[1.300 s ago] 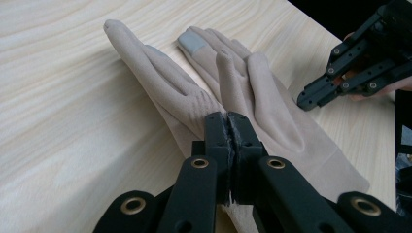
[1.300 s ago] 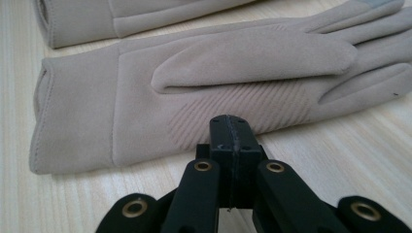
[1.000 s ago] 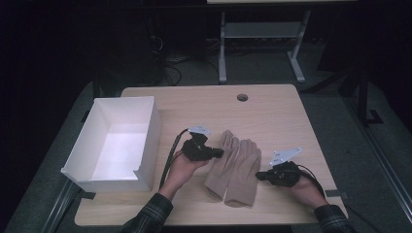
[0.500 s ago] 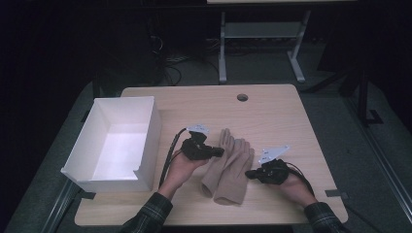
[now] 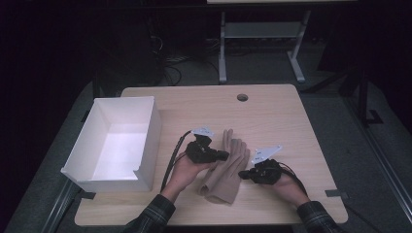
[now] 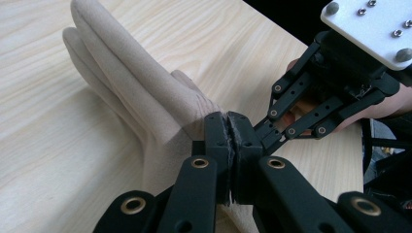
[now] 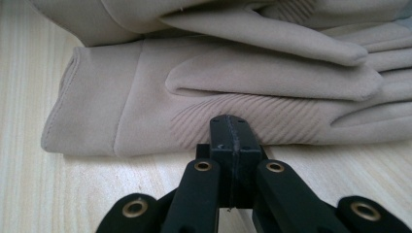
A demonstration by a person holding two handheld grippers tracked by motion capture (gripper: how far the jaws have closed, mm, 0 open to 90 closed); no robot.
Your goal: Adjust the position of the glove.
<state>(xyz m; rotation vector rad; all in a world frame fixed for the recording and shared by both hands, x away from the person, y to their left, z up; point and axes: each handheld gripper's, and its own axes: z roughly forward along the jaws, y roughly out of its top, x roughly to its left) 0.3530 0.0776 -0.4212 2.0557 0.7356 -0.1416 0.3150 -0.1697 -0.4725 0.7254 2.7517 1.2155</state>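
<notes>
The worktop (image 5: pixel 272 111) carries a white box (image 5: pixel 116 141) along its left edge, unchanged from a second ago. The beige gloves (image 5: pixel 226 167) lie near the front edge, between your hands; a second ago they lay broad and flat, and now they are gathered into a narrower, folded bundle. Your right gripper (image 5: pixel 248 174) has moved in from farther right and now touches the gloves' right side, its fingers pressed together at the ribbed edge; whether they pinch fabric, you cannot tell. Your left gripper (image 5: pixel 224 156) stays over the gloves' left side, fingers closed on the fabric.
</notes>
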